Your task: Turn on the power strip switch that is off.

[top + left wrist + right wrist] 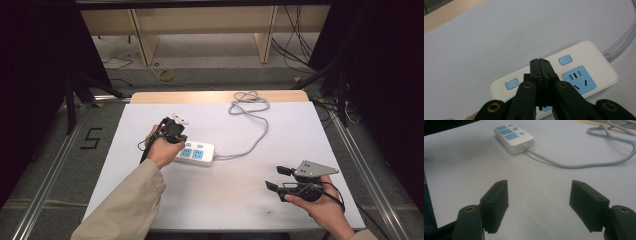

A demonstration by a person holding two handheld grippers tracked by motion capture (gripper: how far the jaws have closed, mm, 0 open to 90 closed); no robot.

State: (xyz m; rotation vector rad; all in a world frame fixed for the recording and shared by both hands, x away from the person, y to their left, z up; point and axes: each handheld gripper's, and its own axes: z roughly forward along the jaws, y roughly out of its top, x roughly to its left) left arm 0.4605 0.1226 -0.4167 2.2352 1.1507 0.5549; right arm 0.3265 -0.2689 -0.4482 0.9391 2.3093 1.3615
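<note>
Fingers [496, 202] apart; 1 power strip [513, 137], 2 sockets.

Even overhead light, soft shadows

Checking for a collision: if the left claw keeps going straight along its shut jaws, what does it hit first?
Most likely the white power strip: the left claw, jaws pressed together, points down at its top face, between the two blue switches. How much gap remains is unclear.

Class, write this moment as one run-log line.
left tool: shut, over power strip | right tool: open, empty, apart | cable: trails back on table
</note>
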